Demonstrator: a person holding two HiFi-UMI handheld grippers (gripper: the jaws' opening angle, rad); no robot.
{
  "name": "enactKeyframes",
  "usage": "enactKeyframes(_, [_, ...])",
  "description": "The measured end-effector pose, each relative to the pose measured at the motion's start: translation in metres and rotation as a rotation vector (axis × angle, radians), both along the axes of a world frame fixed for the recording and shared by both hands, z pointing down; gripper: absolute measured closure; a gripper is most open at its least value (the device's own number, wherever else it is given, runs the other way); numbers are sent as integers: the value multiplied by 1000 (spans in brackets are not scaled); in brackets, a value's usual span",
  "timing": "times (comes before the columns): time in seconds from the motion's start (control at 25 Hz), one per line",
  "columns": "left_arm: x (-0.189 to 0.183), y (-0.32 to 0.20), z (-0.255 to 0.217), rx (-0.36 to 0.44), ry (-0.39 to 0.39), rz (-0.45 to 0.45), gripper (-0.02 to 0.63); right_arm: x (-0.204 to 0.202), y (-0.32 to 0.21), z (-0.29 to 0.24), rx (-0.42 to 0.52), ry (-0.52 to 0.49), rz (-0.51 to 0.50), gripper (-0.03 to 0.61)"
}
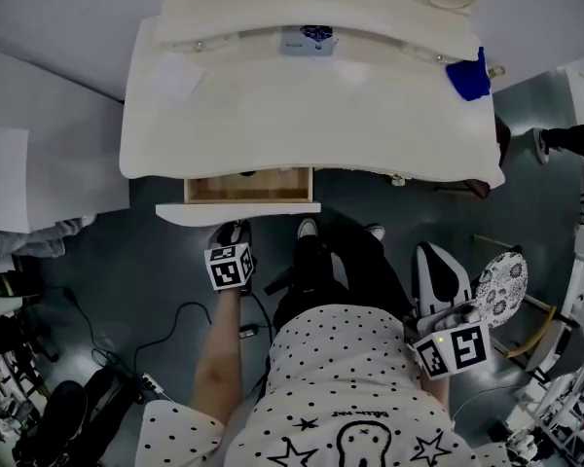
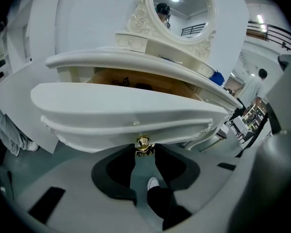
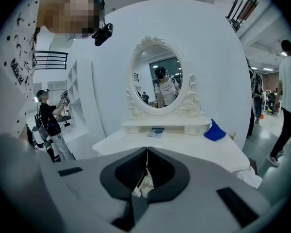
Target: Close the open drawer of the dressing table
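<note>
Currently, itemised:

- Dressing table [image 1: 370,125], white, across the upper half of the head view; oval mirror [image 3: 158,84] at its back.
- Drawer [image 1: 248,188], lower left of the tabletop in the head view: pulled out, bare wooden interior, white front panel [image 2: 131,106] facing the person. A few small dark shapes lie inside, too small to identify.
- Gold knob [image 2: 143,144] hangs at the centre of the drawer front.
- Left tool [image 1: 234,233], just below the drawer front: jaws stand wide, the knob between their tips; whether the pads touch it cannot be made out.
- Right tool [image 1: 436,266], lower right of the head view, well apart from the table: jaws closed tip to tip, holding nothing.
- Low shelf under the mirror: a small blue-patterned box [image 1: 311,39] sits in its middle opening.
- Blue cloth [image 1: 467,76], bunched at the upper right end of the tabletop.
</note>
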State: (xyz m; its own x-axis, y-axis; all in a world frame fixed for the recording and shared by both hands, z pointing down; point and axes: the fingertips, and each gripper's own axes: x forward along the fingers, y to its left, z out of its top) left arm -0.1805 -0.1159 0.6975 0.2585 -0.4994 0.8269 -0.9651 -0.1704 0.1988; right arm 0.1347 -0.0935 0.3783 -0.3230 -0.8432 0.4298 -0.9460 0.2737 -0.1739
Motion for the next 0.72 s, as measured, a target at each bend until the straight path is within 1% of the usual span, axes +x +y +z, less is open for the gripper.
enactKeyframes(0.72, [5,-51,1,44,-3,-10,474,18,-6,-5,14,10,63,569])
